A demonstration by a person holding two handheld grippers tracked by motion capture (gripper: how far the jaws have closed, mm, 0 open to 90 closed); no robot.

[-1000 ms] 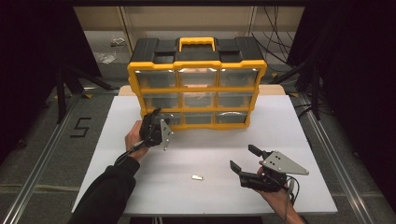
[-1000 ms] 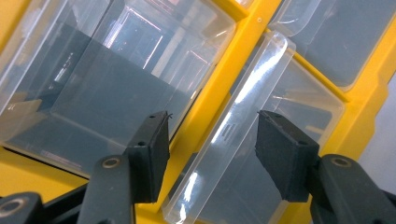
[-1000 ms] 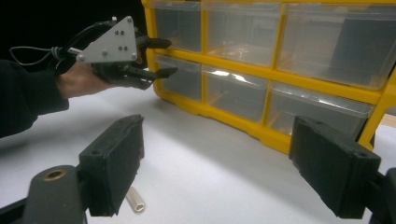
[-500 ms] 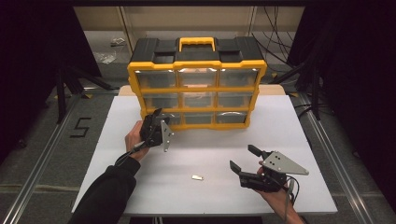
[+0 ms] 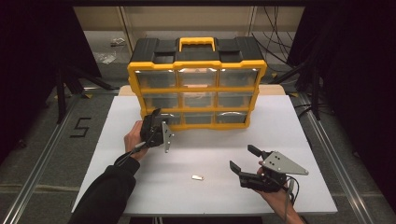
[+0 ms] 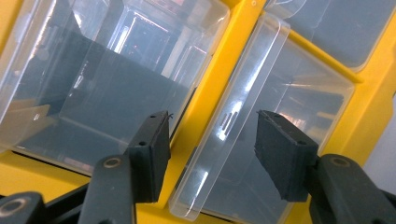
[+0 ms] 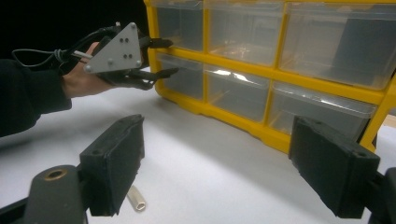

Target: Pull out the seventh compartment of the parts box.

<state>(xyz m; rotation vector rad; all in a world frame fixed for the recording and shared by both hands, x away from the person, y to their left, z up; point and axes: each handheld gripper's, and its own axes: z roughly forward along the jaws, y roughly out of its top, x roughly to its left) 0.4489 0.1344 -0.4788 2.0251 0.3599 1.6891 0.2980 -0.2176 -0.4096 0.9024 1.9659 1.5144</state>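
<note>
A yellow and black organizer (image 5: pixel 196 88) with clear drawers stands at the back of the white table (image 5: pixel 303 140). My left gripper (image 5: pixel 158 116) is up against its bottom-left drawer (image 5: pixel 172 118). Its jaws stand open on either side of that drawer's clear front lip (image 6: pixel 229 140), not touching it. The right gripper view shows the left gripper (image 7: pixel 161 58) at the same corner. My right gripper (image 5: pixel 241 156) rests open near the table's front right, with nothing between its jaws (image 7: pixel 215 163). A small metal tube (image 5: pixel 198 177) lies on the table to its left, by the left jaw (image 7: pixel 137 200).
The organizer has a yellow carrying handle (image 5: pixel 196 43) on top and three rows of drawers. Dark stands and cables surround the table. A floor marking "5" (image 5: pixel 80 127) lies to the left.
</note>
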